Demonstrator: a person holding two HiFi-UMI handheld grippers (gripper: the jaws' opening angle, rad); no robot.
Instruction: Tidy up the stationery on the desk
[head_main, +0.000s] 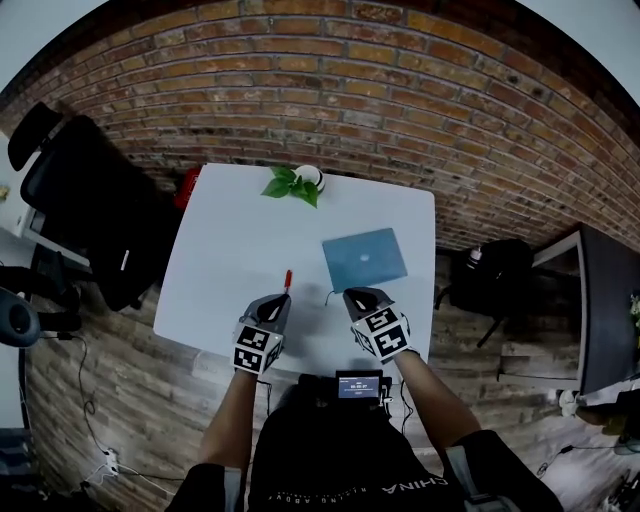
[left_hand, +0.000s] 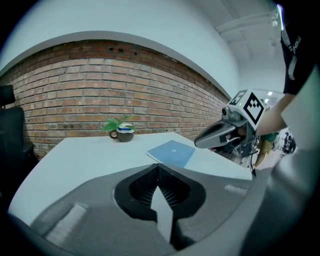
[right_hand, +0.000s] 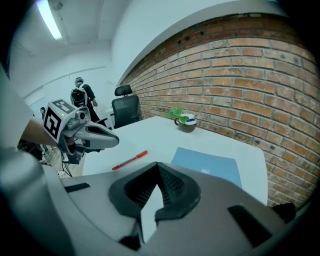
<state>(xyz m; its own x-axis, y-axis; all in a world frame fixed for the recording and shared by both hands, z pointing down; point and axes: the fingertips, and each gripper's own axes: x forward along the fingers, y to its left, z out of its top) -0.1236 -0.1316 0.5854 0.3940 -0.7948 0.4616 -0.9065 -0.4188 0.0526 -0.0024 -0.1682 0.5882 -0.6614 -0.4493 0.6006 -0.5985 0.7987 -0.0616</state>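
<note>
White table (head_main: 215, 240) — a red marker pen (head_main: 287, 279) is laid toward the near side, just ahead of the left gripper (head_main: 276, 298); whether they touch cannot be told. A blue notebook (head_main: 365, 258) is laid flat to the pen's right, ahead of the right gripper (head_main: 358, 296). Both pairs of fingers are seen pressed fully together — nothing is held. A mug with a green plant (head_main: 297, 184) is set at the far edge.

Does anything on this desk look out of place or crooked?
The red marker pen lies loose mid-desk, and the thin blue notebook sits skewed to the edges of the white desk. Nothing looks spilled or damaged.
</note>
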